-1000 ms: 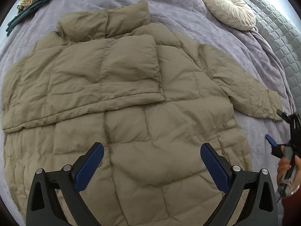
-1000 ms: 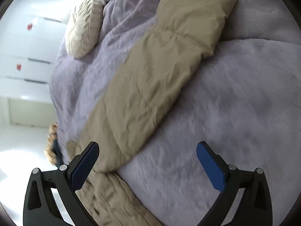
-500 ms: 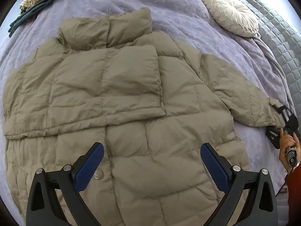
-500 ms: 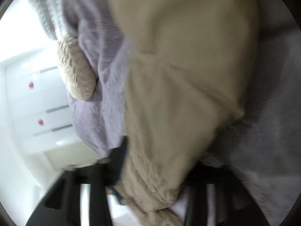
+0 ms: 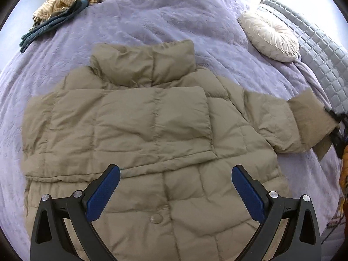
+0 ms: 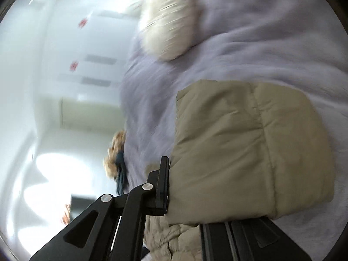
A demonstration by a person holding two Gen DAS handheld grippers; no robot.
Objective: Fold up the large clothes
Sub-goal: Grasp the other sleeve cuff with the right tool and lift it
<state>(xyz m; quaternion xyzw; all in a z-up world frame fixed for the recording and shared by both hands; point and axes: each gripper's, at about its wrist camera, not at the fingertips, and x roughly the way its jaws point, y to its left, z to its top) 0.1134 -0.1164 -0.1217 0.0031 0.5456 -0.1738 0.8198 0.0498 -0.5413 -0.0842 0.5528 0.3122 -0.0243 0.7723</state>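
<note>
The puffer jacket [image 5: 152, 134] is khaki-tan, stitched in square quilting. The bedspread [image 5: 152, 21] under it is pale lilac. The round pillow [image 5: 271, 39] at far right is cream and pleated, the headboard [image 5: 322, 50] grey and tufted. The clothes [image 5: 58, 8] at far left are tan-striped and dark teal.

A bed [image 5: 152, 24] under a lavender quilted cover carries a tan puffer jacket [image 5: 139, 134], spread flat just ahead of the left fingers [image 5: 102, 192]. Far beyond them, to the right, lies a round cream cushion [image 5: 271, 39]; far left, a heap of striped and teal clothes [image 5: 58, 10].
</note>
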